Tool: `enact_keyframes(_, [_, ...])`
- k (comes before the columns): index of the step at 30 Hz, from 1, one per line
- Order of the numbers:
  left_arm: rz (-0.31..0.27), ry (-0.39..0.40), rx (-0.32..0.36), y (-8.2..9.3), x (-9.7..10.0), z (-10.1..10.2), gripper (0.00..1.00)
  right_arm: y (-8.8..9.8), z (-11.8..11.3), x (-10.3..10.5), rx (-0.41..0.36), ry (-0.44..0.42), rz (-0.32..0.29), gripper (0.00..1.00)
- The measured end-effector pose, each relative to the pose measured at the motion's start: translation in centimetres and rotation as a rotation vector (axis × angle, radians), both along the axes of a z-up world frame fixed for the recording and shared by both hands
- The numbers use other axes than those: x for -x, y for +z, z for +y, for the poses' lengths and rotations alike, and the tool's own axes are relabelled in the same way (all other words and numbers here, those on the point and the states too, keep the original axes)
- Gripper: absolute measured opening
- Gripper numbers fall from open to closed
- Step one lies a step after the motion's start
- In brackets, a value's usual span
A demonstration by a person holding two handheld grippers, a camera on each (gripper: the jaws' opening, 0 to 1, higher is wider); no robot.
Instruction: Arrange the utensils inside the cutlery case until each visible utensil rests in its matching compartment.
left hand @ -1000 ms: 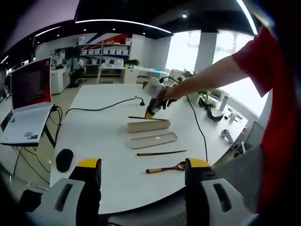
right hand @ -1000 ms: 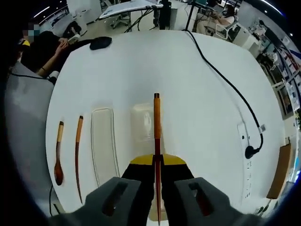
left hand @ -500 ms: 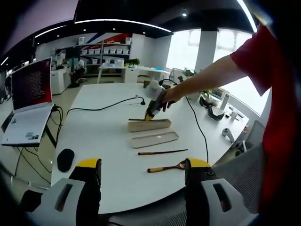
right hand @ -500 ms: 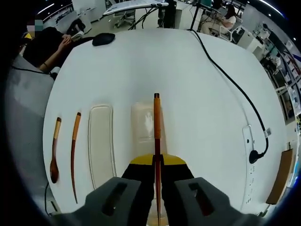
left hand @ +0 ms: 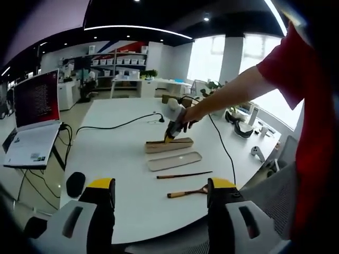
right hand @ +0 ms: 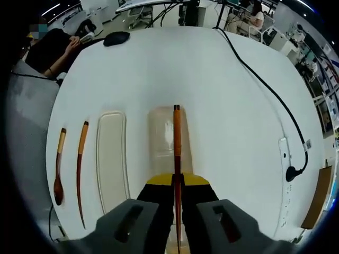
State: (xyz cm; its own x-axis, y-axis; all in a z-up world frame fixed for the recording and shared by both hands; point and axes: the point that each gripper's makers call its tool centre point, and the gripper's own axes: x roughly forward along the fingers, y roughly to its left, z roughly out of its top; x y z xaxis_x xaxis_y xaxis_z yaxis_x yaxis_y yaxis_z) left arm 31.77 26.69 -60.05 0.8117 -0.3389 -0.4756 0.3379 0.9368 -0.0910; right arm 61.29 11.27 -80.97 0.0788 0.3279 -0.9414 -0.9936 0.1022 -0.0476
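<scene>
2 grippers on show, and they're doing very different jobs. In the right gripper view, the right gripper has its jaws closed tight on a chopstick, the slim wooden rod pinched between them and pointing straight ahead, its far end over the cutlery case, which lies open on the white worktop. Whether the chopstick touches the case floor, I cannot tell. Just left of the case lies its lid, a long pale tray shape, and further left lie a second chopstick and a wooden spoon, side by side, parallel to the lid and apart from it.

Over to the left gripper view: the left gripper hangs near the worktop's edge, well back from the action, jaws spread wide with nothing between them. From here the right gripper shows at the far side, gripped by a person's hand on an outstretched arm, tip down at the case. Nearer lie the lid, then the loose chopstick, then the spoon. A black cable trails across the worktop, a laptop sits open off to the left, and a black mouse lies near the edge.
</scene>
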Motion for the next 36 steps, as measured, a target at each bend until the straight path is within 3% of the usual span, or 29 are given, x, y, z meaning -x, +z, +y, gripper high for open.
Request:
enact_keyframes(12, [0.005, 0.011, 0.009, 0.2, 0.5, 0.4, 0.72, -1.2, 0.2, -0.2, 0.009, -0.036, 0.027, 0.01])
enact_keyframes(23, [0.009, 0.011, -0.006, 0.3, 0.4, 0.5, 0.71, -0.9, 0.2, -0.2, 0.013, -0.042, 0.026, 0.01])
enact_keyframes(29, [0.009, 0.009, -0.015, 0.4, 0.4, 0.4, 0.71, -1.9, 0.0, -0.3, 0.029, -0.046, 0.033, 0.01])
enact_keyframes(36, [0.008, 0.018, -0.015, 0.5, 0.4, 0.5, 0.71, -1.0, 0.0, -0.1, 0.02, -0.056, 0.028, 0.05])
